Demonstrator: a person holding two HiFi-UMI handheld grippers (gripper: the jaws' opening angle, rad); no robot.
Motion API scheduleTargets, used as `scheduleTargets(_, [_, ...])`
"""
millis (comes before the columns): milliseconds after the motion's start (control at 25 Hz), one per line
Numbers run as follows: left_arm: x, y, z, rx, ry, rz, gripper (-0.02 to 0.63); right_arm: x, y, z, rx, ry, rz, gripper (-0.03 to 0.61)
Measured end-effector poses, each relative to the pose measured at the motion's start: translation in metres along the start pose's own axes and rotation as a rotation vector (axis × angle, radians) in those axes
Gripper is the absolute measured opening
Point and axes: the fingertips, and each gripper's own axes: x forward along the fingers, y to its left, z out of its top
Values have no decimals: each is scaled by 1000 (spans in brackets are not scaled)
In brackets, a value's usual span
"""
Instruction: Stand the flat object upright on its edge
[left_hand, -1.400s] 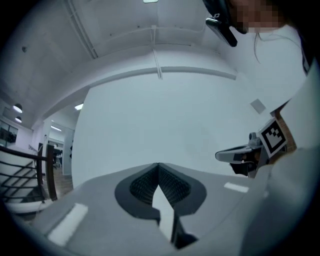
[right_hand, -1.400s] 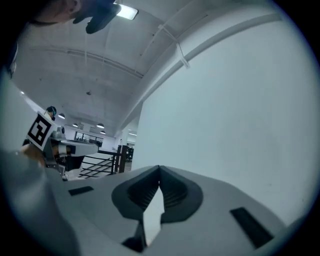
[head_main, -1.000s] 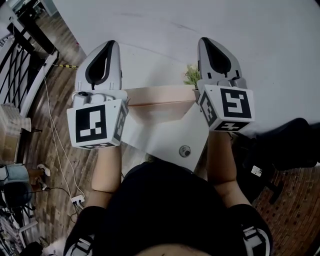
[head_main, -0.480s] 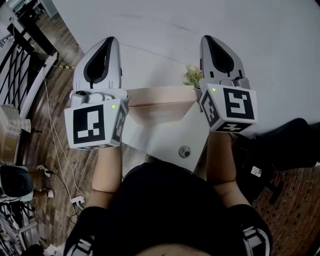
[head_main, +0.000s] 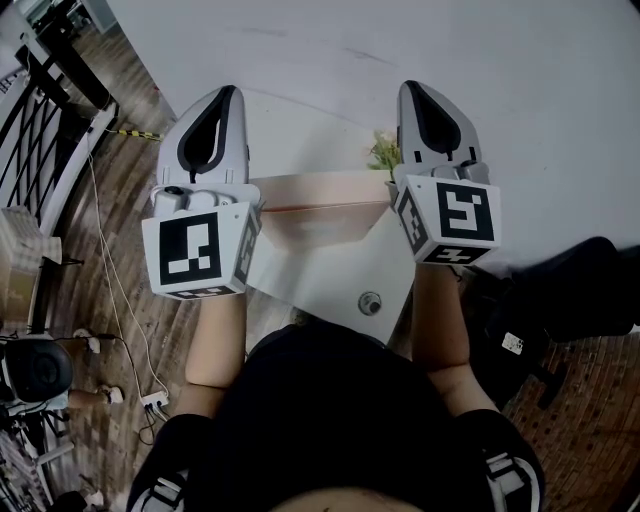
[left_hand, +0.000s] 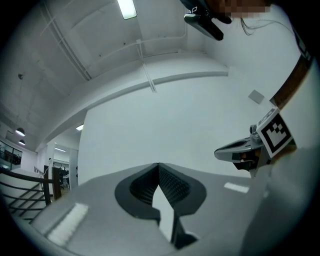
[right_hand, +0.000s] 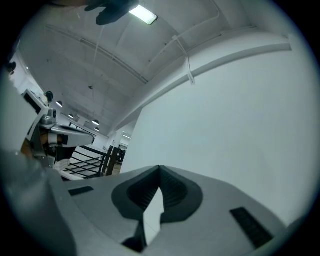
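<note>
Both grippers are held up in front of me, pointing at a plain white wall. My left gripper (head_main: 226, 92) (left_hand: 158, 165) is shut with nothing between its jaws. So is my right gripper (head_main: 411, 88) (right_hand: 159, 168). Below and between them, in the head view, a pale pink flat-looking piece (head_main: 318, 208) lies on a small white table (head_main: 335, 275); I cannot tell what it is. Each gripper shows in the other's view: the right gripper (left_hand: 252, 148) and the left gripper (right_hand: 52, 131). Neither gripper touches anything.
A small green plant (head_main: 383, 152) stands at the table's far right corner, and a round metal fitting (head_main: 370, 301) sits near its front edge. A black railing (head_main: 40, 110) and wooden floor with cables (head_main: 110, 270) lie to the left; a black chair base (head_main: 545, 300) is at the right.
The left gripper has shifted slightly to the right and the right gripper slightly to the left. Both stay shut. Something on the floor at lower left has moved.
</note>
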Motion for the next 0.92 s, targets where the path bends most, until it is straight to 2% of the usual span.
scheduleTargets(160, [-7, -6, -44, -28, 84, -11, 11, -5, 6, -39, 37, 55, 6, 12])
scheduleTargets(320, [-10, -6, -66, -51, 124, -17, 11, -7, 10, -65, 39, 107, 0, 12])
scheduleTargets(760, [-12, 3, -72, -82, 106, -34, 11, -10, 21, -67, 14, 113, -23, 12])
scheduleTargets(920, [-20, 4, -72, -65, 80, -52, 11, -16, 28, -69, 11, 112, -34, 12])
